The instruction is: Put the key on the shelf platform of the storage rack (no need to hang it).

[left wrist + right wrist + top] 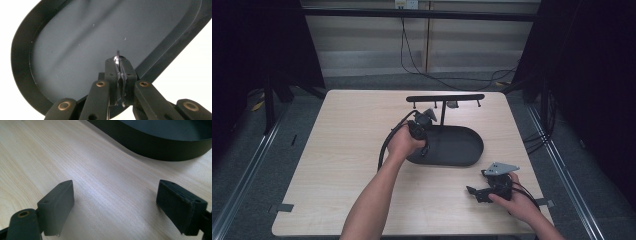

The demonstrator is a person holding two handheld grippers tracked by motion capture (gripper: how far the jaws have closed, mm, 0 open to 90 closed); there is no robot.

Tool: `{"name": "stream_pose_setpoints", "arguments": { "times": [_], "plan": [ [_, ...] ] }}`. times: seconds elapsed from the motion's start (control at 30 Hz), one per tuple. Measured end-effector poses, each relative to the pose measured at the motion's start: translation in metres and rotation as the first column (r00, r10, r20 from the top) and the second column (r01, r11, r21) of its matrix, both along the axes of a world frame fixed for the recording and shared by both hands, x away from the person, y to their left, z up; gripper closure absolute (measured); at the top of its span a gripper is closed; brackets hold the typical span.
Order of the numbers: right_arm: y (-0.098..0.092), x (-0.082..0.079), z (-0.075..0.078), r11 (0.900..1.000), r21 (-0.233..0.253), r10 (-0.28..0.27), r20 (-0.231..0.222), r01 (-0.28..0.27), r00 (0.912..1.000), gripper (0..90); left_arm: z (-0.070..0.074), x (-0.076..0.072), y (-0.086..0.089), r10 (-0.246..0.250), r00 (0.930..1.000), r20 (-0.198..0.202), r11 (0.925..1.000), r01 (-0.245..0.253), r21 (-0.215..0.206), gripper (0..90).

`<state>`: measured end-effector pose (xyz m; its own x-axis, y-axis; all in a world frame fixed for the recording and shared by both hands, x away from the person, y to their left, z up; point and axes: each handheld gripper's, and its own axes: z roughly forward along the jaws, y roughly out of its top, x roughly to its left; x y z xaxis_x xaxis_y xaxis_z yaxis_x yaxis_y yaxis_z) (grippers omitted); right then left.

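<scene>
Your left gripper hangs over the black oval tray, jaws pressed together on a thin shiny sliver I cannot identify. Your right gripper rests near the table's front right corner, jaws spread.

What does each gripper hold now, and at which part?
The left gripper is shut on a thin, shiny thing above the black tray; what it is cannot be told. The right gripper is open and holds nothing.
</scene>
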<state>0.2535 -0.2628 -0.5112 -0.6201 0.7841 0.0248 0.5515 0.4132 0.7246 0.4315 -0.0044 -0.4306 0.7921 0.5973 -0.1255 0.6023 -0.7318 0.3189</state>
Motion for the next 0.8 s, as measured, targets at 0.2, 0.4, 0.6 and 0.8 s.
{"name": "stream_pose_setpoints", "arguments": {
  "times": [0.2,0.4,0.6,0.8],
  "plan": [
    [-0.0001,-0.0001,0.0001,1.0,-0.002,0.001,0.0,-0.001,1.0,14.2,-0.0018,0.0011,-0.0007,-0.004,1.0,-0.001,1.0,0.004,0.002,85.6],
    [-0.0001,-0.0001,0.0001,1.0,-0.001,0.001,0.0,-0.001,1.0,14.2,-0.0019,0.001,-0.0004,-0.003,1.0,-0.001,1.0,0.003,0.002,85.1],
    [0.0,-0.0002,0.0001,1.0,0.001,0.001,-0.003,-0.001,1.0,14.2,-0.0007,-0.0008,0.0015,-0.002,1.0,0.004,1.0,0.002,-0.008,82.7],
    [0.0,-0.0002,0.0001,1.0,0.001,0.001,-0.003,-0.001,1.0,14.2,0.0006,-0.0037,0.0023,0.002,1.0,0.005,0.9995,-0.002,-0.031,80.3]
  ]
}}
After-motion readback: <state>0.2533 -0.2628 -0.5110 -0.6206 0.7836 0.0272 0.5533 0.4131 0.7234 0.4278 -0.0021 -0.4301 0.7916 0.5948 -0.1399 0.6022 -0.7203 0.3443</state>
